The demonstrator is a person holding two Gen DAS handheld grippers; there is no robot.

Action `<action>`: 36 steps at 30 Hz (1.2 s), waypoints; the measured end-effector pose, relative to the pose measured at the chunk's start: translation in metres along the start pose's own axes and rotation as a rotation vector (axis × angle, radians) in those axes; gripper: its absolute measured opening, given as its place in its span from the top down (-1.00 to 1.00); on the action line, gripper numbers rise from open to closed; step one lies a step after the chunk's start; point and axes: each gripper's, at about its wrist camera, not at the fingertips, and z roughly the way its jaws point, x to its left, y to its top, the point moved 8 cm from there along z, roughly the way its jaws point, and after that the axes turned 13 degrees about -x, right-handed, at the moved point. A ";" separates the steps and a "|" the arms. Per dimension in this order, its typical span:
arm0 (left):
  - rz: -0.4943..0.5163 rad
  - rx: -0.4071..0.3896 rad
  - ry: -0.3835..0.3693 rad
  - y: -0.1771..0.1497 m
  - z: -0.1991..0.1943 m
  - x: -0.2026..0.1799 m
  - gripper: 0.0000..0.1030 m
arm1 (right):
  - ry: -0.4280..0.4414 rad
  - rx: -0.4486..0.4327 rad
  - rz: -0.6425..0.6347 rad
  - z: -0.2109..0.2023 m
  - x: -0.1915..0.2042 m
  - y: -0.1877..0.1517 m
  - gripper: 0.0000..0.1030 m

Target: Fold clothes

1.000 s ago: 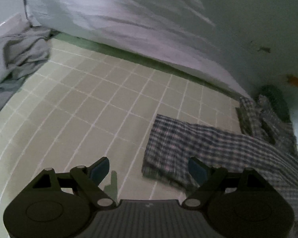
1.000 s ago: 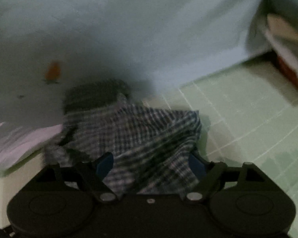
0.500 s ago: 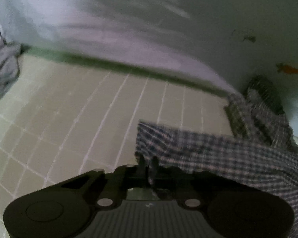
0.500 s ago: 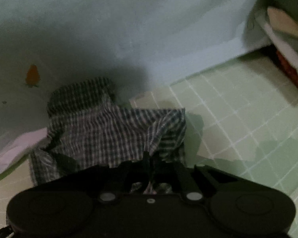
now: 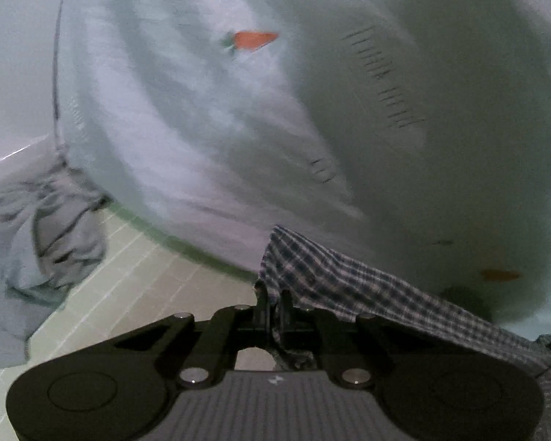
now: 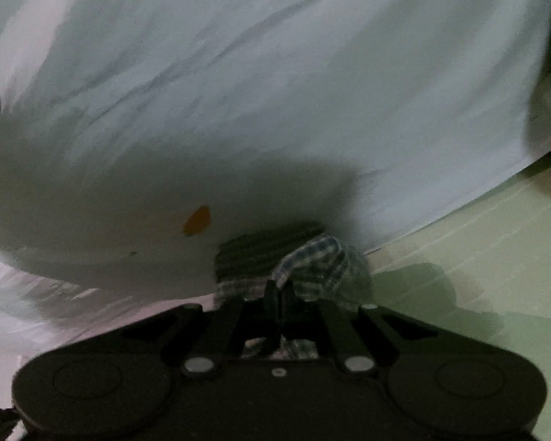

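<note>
The pale shirt (image 5: 209,117) you wear, printed with small carrots (image 5: 251,39), now fills most of both views; a second ago the gridded mat (image 5: 128,294) took up that space. You have tilted both tools up and toward yourself.

The mat shows only in strips: lower left in the left view, lower right in the right view (image 6: 477,250). A grey garment (image 5: 51,242) lies crumpled at the mat's left edge, untouched.

The checked garment (image 5: 367,290) was flat on the mat a second ago. It now hangs off the mat, stretched from the left gripper (image 5: 273,303) rightward and down. In the right view (image 6: 312,261) it bunches just ahead of the right gripper (image 6: 279,294).

Both grippers stood wide apart a second ago. Each now has its fingers pressed together with checked cloth pinched between them, one at each end of an edge.

Judgement: pickup done, lift under way. Next you likely shake or spread the piece, then lay it flat for the first fold. Blur hides how much cloth each pinch holds.
</note>
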 end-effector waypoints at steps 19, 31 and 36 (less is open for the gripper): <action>-0.076 0.108 0.057 -0.038 0.030 0.036 0.91 | -0.197 0.177 0.065 0.051 -0.078 -0.071 0.94; -0.051 0.088 0.054 -0.035 0.036 0.020 0.91 | -0.263 0.067 -0.133 0.038 -0.071 -0.043 -0.57; -0.057 0.085 0.000 -0.033 0.022 0.006 0.91 | -0.327 0.061 -0.231 -0.028 -0.083 -0.064 -0.71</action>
